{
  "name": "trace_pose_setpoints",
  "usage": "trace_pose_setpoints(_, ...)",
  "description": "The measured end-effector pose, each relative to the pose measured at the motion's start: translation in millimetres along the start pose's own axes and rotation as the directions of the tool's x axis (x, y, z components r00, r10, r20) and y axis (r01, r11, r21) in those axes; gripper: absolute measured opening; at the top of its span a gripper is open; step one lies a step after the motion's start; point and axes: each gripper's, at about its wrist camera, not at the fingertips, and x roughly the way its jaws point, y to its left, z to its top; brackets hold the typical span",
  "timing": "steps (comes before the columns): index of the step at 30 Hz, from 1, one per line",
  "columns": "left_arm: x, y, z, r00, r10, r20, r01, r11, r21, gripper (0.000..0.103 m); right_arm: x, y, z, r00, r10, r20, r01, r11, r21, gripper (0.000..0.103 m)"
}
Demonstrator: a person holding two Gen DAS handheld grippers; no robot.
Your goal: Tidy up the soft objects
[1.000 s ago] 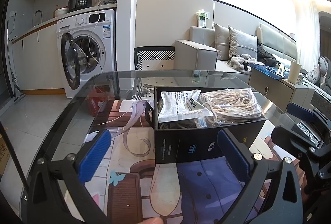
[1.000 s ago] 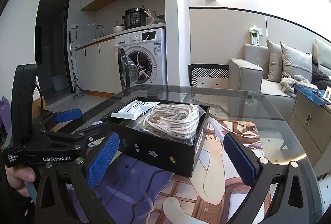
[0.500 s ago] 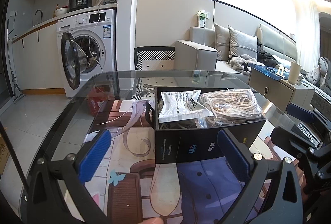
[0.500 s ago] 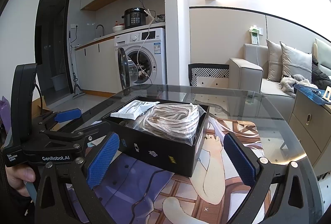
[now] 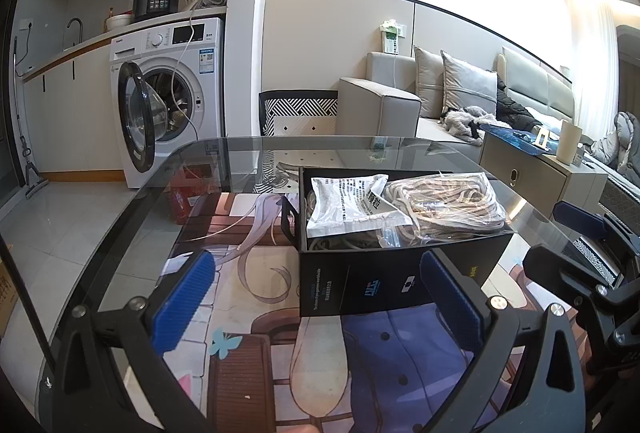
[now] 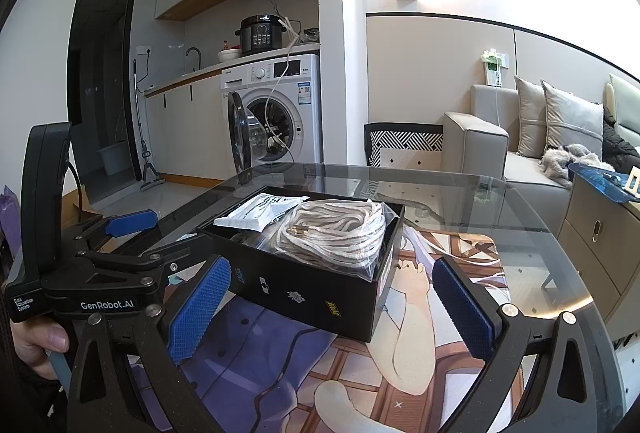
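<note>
An open black box (image 5: 384, 281) (image 6: 304, 293) stands on the glass table. In it lie a clear bag of coiled beige rope (image 5: 444, 205) (image 6: 332, 233) and a white printed pouch (image 5: 352, 205) (image 6: 260, 215). My left gripper (image 5: 316, 297) is open and empty, a little in front of the box. My right gripper (image 6: 332, 313) is open and empty, in front of the box's near corner. The left gripper also shows at the left edge of the right wrist view (image 6: 120, 245); the right gripper shows at the right edge of the left wrist view (image 5: 580, 245).
The round glass table (image 5: 132, 233) (image 6: 540, 233) lies over an illustrated mat (image 5: 256, 313). A red object (image 5: 180, 197) shows through the glass at the left. A washing machine (image 5: 168, 97) with its door open, a sofa (image 5: 400, 109) and a cabinet (image 5: 532, 177) stand beyond.
</note>
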Motion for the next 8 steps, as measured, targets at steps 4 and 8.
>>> trace_pose_setpoints(4, -0.2, 0.0, 0.0, 1.000, -0.004, 0.002, 0.004, 1.000, -0.002, 0.103, 0.0, 0.2, 0.0, 1.000, -0.001, 0.000, 0.001, 1.000, -0.001, 0.103)
trace_pose_setpoints(8, -0.2, 0.4, 0.4, 1.000, -0.006, 0.001, 0.006, 1.000, -0.013, 0.103, 0.6, -0.3, 0.0, 1.000, 0.000, 0.000, 0.000, 1.000, -0.001, 0.103)
